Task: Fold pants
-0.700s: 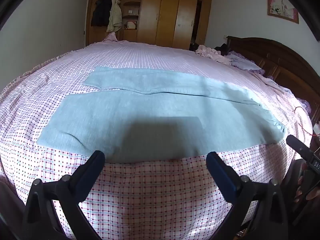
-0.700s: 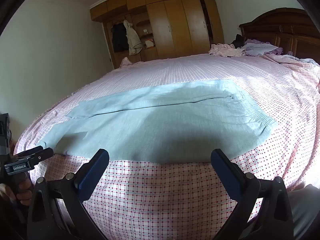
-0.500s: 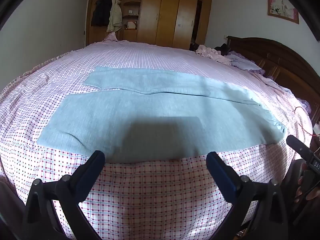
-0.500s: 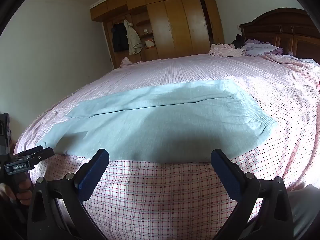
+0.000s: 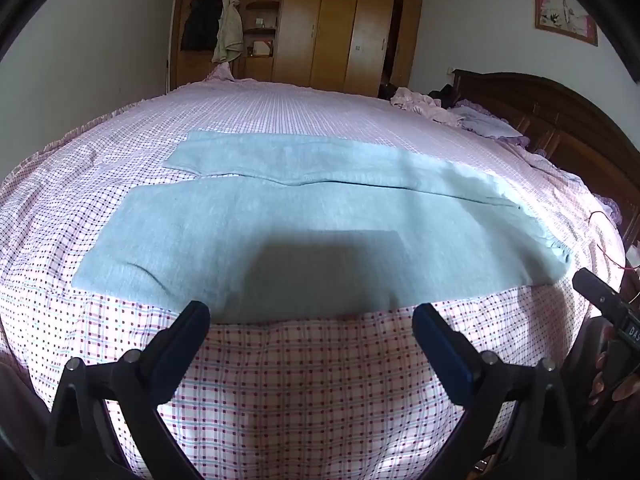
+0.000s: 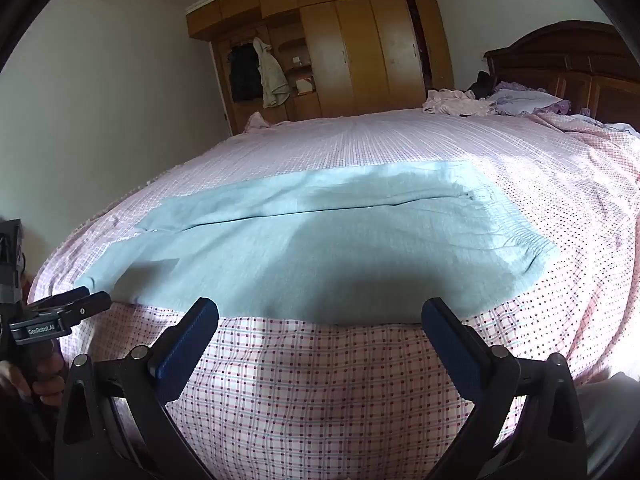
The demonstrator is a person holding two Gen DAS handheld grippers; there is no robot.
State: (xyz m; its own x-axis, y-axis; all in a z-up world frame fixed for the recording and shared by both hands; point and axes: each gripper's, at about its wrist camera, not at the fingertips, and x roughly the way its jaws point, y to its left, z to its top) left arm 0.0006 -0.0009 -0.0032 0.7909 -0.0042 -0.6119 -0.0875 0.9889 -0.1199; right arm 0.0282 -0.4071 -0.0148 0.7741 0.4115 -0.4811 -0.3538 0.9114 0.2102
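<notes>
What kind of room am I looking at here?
Most likely a home bedroom. A wide bed with a pink checked cover fills the view, backed by a dark wooden headboard, and a tall wooden wardrobe lines the far wall. Light blue pants lie spread on the bed.

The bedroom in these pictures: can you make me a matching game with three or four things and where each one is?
Things:
1. pants
2. beige jacket
3. pillow
4. framed picture

Places:
A. hanging at the wooden wardrobe
B. on the wall above the headboard
C. spread flat on the checked bedspread
D. at the head of the bed, by the headboard

Right pairs: 1-C, 2-A, 3-D, 4-B
</notes>
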